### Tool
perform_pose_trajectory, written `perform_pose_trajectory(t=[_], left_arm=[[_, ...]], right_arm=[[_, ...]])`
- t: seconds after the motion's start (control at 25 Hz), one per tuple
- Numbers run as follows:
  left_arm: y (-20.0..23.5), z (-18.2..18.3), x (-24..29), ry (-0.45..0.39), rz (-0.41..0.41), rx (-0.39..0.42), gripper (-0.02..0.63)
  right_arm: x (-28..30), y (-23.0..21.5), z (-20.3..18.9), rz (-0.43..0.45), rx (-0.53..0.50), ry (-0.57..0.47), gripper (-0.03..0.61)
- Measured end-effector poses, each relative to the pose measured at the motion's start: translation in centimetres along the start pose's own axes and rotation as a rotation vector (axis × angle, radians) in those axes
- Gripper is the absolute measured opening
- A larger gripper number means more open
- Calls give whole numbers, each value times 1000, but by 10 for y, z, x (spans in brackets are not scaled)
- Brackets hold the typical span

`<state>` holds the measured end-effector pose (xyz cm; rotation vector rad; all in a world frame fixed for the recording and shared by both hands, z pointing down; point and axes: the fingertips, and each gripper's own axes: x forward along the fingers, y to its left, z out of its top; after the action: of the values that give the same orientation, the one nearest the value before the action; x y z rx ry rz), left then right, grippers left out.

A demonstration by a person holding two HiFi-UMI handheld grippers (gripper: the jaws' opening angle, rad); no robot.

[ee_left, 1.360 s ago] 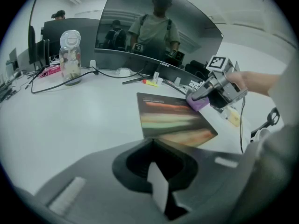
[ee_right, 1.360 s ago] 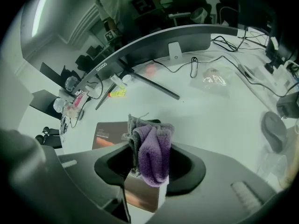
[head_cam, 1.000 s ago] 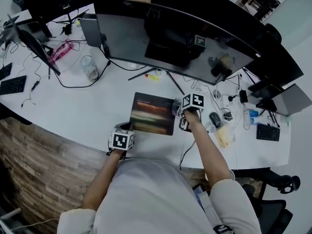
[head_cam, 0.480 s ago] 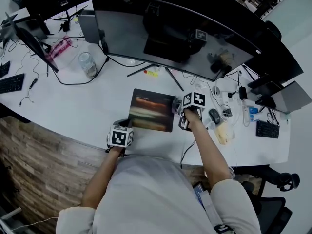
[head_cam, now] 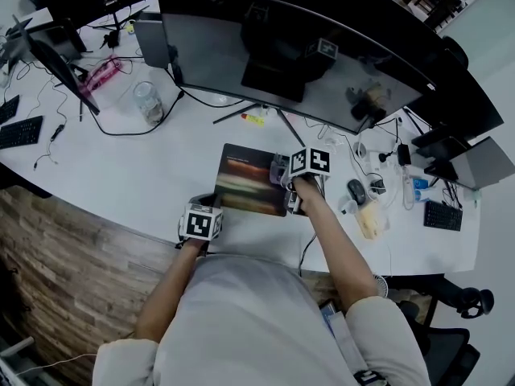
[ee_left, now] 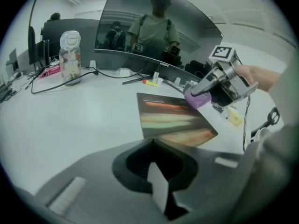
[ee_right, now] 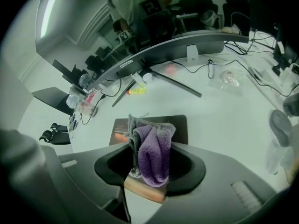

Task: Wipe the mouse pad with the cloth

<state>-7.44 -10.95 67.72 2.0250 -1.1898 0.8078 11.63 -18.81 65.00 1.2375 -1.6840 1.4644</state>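
Right gripper jaws clamp purple cloth above mouse pad; head view barely shows it. Left gripper jaws closed, empty.

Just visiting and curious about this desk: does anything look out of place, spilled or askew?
Nothing is spilled or broken. One mild oddity: the mouse sits on the bare desk right of the mouse pad, not on it. The purple cloth is bunched in the right gripper at the pad's right edge.
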Motion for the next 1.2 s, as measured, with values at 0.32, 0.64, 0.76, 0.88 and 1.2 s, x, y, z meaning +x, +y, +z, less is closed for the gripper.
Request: perform_pose_trajectory(t=[0.32, 0.64, 0.76, 0.88, 1.2], left_arm=[[2, 0, 0, -1, 3, 3, 0], [1, -2, 2, 0, -9, -4, 0], [2, 1, -1, 0, -1, 1, 0], [3, 0, 0, 3, -5, -5, 0], [3, 0, 0, 6, -7, -7, 0]], right_arm=[[21, 49, -9, 34, -71, 27, 186], [39, 88, -23, 80, -85, 56, 186], [44, 101, -25, 98, -85, 57, 186], [49, 112, -27, 105, -83, 59, 186], [63, 132, -34, 129, -74, 57, 186]])
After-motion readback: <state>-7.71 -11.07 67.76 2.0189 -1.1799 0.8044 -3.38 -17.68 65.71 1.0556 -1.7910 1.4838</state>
